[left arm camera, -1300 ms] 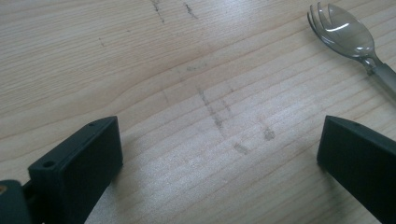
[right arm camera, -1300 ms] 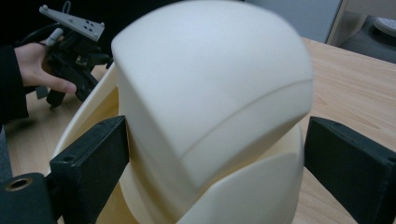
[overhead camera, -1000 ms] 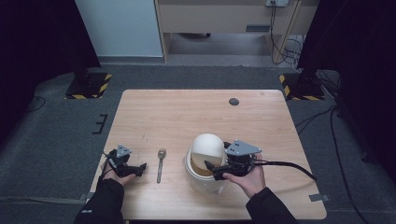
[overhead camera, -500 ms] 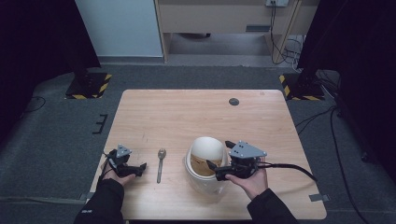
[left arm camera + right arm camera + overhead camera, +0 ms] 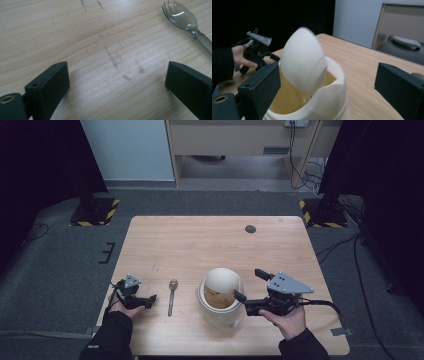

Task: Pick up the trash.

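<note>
Right tool [image 5: 248,289]: held in the person's right hand [image 5: 287,320] at the near right of the tabletop [image 5: 190,240]. Jaws stand wide apart with nothing between them. Tips point left toward the container and lie just beside its right wall; contact cannot be confirmed.
Left tool [image 5: 145,301]: held in the person's left hand [image 5: 124,307] at the near left of the tabletop. Jaws stand apart over bare wood and have just been closing slightly; nothing lies between them.
Container [image 5: 220,312]: cream-white, round, open at the top, standing near the front edge between the two tools. The interior shows a brownish-yellow lining.
Lid [image 5: 222,280]: cream-white dome, tilted, resting on the far part of the container rim and leaving the opening partly uncovered. In the right gripper view the lid [image 5: 303,60] leans over the opening between the jaws.
Spork [image 5: 172,295]: grey, lying flat between the left tool and the container, bowl end far, handle near. In the left gripper view its tined bowl [image 5: 181,16] lies beyond the right jaw, apart from it.
</note>
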`<state>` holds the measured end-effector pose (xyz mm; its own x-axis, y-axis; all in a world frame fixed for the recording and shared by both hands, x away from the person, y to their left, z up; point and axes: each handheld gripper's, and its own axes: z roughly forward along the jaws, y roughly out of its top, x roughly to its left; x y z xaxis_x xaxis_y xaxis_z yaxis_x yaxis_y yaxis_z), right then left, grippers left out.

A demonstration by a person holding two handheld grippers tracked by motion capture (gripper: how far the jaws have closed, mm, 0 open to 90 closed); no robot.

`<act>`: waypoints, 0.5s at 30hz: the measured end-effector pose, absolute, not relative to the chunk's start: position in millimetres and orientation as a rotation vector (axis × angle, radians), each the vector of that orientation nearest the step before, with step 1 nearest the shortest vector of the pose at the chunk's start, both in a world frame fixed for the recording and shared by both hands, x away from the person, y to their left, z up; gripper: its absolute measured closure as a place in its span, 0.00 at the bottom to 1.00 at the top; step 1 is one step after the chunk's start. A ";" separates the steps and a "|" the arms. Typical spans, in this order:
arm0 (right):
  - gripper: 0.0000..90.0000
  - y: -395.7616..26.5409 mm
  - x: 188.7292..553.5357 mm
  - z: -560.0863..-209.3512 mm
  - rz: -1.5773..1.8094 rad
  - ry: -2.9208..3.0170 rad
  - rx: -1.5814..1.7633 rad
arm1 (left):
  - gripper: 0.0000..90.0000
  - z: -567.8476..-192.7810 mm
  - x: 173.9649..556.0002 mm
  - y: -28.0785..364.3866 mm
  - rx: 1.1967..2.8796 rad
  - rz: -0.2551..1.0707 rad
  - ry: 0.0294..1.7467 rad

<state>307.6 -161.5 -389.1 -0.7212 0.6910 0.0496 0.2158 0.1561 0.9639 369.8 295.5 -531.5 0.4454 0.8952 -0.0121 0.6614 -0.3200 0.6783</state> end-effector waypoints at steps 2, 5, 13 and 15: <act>0.08 -168.2 308.4 -384.7 1.598 1.999 0.881 | 0.09 -530.0 369.5 295.6 2.080 0.481 1.307; 0.09 -180.8 311.2 -382.3 1.598 1.944 0.924 | 0.14 -527.7 369.3 296.0 2.065 0.458 1.319; 0.11 -224.1 328.5 -406.0 1.433 1.892 1.078 | 0.18 -519.1 367.6 294.3 2.012 0.461 1.316; 0.11 -228.6 331.1 -411.6 1.406 1.893 1.101 | 0.19 -515.7 366.8 293.6 1.993 0.467 1.303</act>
<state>331.1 -228.6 -411.6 -0.5254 0.8493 0.0514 0.2946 0.1249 0.9474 366.8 293.6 -515.7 0.4290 0.9002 -0.0746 0.6477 -0.2490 0.7200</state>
